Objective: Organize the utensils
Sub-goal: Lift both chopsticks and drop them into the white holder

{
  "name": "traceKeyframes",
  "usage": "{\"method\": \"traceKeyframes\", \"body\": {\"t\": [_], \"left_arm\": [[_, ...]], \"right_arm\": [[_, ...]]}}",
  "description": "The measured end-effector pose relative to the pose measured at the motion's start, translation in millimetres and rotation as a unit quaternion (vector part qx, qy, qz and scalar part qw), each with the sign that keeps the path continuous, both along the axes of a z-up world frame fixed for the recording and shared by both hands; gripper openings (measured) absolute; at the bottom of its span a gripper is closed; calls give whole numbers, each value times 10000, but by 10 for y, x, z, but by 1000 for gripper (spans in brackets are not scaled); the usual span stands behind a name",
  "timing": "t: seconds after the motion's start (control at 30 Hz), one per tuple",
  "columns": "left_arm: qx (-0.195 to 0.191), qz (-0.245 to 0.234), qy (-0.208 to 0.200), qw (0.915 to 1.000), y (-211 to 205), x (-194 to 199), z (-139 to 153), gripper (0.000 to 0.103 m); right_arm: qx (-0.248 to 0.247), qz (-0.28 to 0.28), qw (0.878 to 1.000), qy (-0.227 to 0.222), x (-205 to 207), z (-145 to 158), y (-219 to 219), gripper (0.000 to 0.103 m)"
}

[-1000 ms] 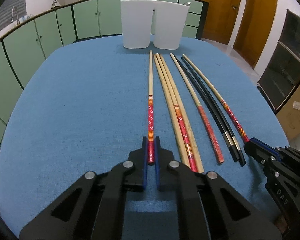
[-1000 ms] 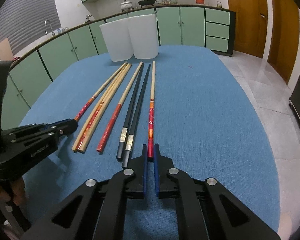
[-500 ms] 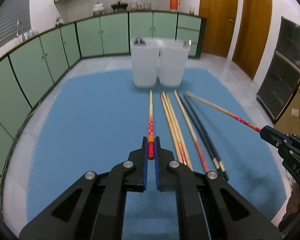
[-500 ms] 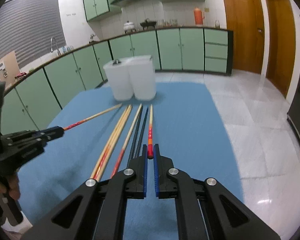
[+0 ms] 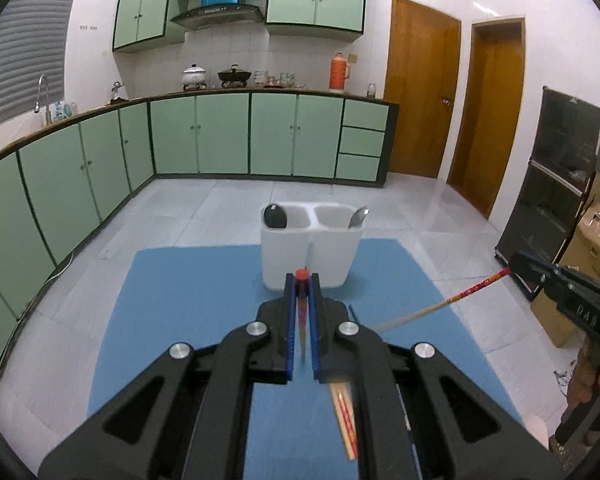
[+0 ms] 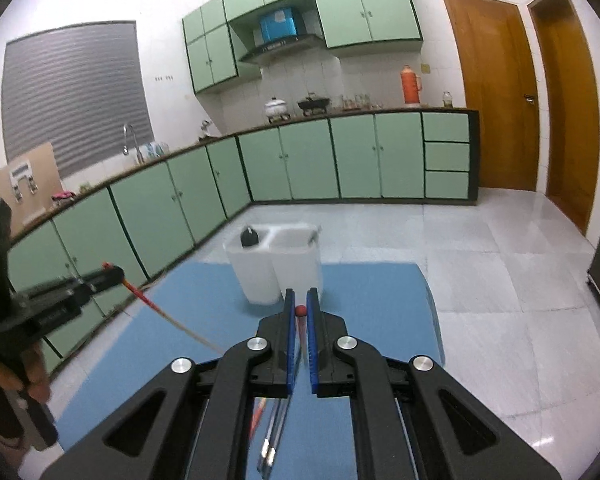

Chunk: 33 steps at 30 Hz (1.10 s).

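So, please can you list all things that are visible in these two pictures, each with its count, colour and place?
Held chopsticks: 2, red patterned ends and pale shafts, one in each gripper, raised above the table.
Chopsticks left lying: several, partly hidden; one with red pattern and a black pair with silver bands, on the table below the grippers.
Utensil holder: 1, white, two compartments, at the table's far edge.
Black spoon: 1, in the holder's left compartment.
Metal spoon: 1, silver, in the right compartment.
Table: 1, blue top.
Cabinets: many, green, along the walls.
Doors: 2, brown wood, right.
Flask: 1, orange, on the counter.
Left gripper: black with blue pads, shut on a chopstick.
Right gripper: same, shut on a chopstick.
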State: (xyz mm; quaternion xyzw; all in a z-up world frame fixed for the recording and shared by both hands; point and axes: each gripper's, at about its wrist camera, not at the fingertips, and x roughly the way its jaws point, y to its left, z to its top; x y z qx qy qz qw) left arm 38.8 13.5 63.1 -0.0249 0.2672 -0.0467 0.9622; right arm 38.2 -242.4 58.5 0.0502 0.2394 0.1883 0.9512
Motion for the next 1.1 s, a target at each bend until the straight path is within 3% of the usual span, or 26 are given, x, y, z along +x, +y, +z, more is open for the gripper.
{"method": "traceKeyframes", "body": {"t": [0.33, 0.77, 0.93, 1.1], "left_arm": [[-122, -119, -234, 9996, -16, 247, 271, 5], [-152, 24, -1103, 9938, 20, 725, 930, 5], [-99, 156, -1262, 9918, -8, 1087, 1003, 5], [-37, 223, -1203, 9925, -88, 1457, 867, 5]], "right_arm": [[-125, 257, 9992, -270, 354, 464, 93, 5], [263, 331, 9940, -1007, 1034, 1252, 250, 5], [244, 237, 9939, -1052, 1413, 1294, 373, 5], [86, 204, 9963, -835, 1778, 1084, 538, 5]]}}
